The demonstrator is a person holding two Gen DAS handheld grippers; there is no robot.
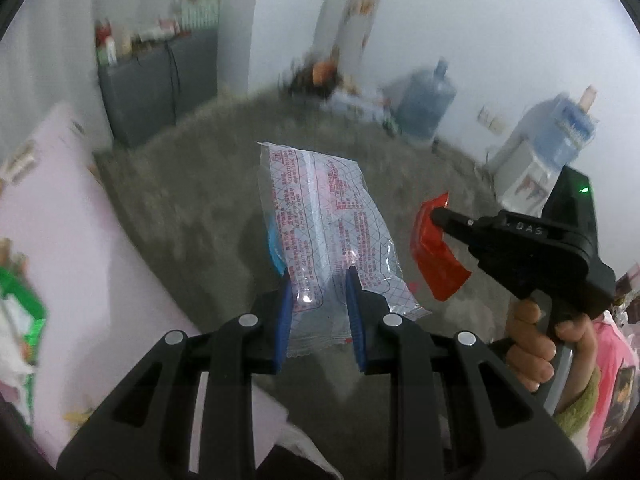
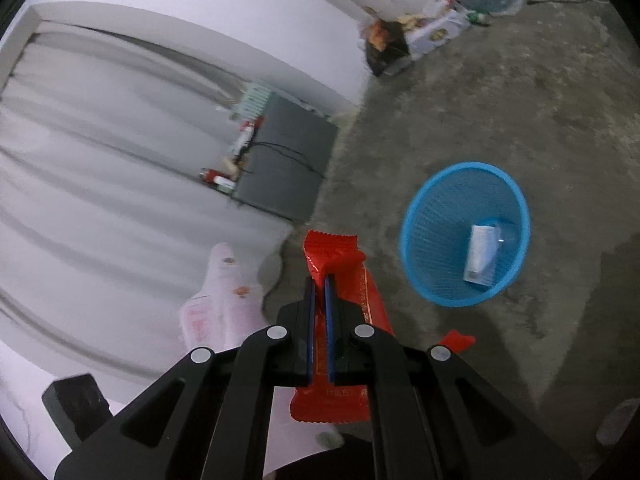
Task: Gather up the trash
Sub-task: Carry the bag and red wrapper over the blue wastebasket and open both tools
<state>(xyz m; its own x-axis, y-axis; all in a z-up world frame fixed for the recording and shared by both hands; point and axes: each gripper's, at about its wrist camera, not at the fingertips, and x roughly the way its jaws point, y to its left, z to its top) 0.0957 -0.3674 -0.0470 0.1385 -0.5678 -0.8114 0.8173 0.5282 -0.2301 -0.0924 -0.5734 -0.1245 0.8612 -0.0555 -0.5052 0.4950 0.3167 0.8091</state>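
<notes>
Left wrist view first: the left gripper has its blue pads pinched partway in on a clear wrapper with red print, held up over the grey concrete floor; a sliver of the blue basket peeks out from behind the wrapper. Off to the side the right gripper is clamped on a red wrapper, and you can see the person's hand on its handle; blurry water jugs stand along the far wall.

Right wrist view: the right gripper is squeezed nearly closed on the red wrapper, which sticks out past the tips and hangs below them; the blue basket sits on the floor just off to one side, with a small white packet lying in it; a dark cabinet stands against the white wall.
</notes>
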